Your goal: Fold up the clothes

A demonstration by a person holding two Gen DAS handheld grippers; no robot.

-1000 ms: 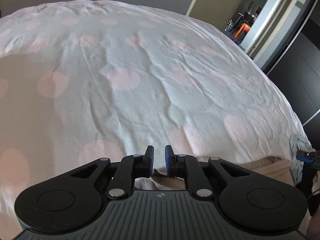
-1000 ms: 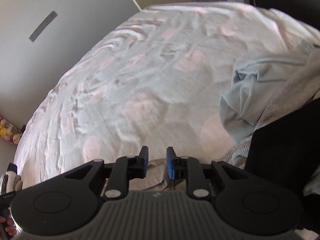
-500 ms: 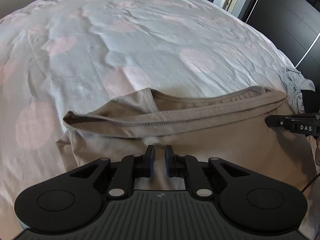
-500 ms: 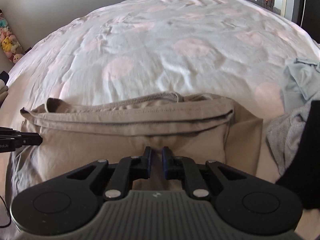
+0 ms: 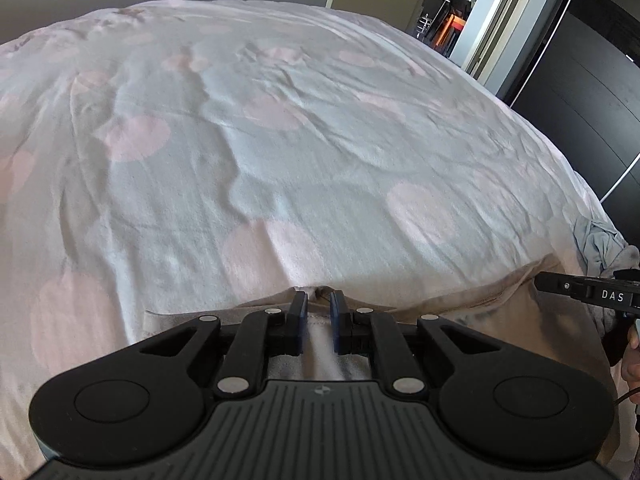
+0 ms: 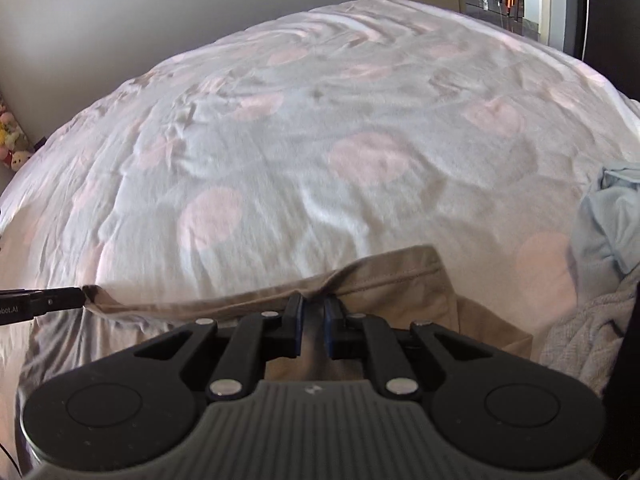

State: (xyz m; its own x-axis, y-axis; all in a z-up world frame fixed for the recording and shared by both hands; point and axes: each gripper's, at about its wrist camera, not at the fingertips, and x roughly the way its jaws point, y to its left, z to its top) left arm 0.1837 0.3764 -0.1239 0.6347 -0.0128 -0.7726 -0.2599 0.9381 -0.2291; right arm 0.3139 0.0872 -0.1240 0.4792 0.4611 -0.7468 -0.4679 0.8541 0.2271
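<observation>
A tan shirt [image 5: 472,312] lies at the near edge of the bed, also in the right wrist view [image 6: 392,284]. My left gripper [image 5: 319,300] is shut on a bunched fold of its fabric at the shirt's left part. My right gripper [image 6: 313,305] is shut on the shirt's upper edge near its right part. Each gripper shows in the other's view: the right one at the far right [image 5: 588,294], the left one at the far left [image 6: 40,302], holding the shirt's corner. Most of the shirt is hidden under the gripper bodies.
The bed cover [image 5: 280,140] is pale blue with pink dots and wrinkled, and it shows in the right wrist view [image 6: 320,140] too. A light blue garment [image 6: 612,216] and a grey knit one [image 6: 580,332] lie at the right. A doorway [image 5: 460,20] is at the back right.
Half a second ago the shirt's folded top edge lay well ahead of both grippers; now only its edge shows at the fingertips. Both views tilted up toward the far bed.
</observation>
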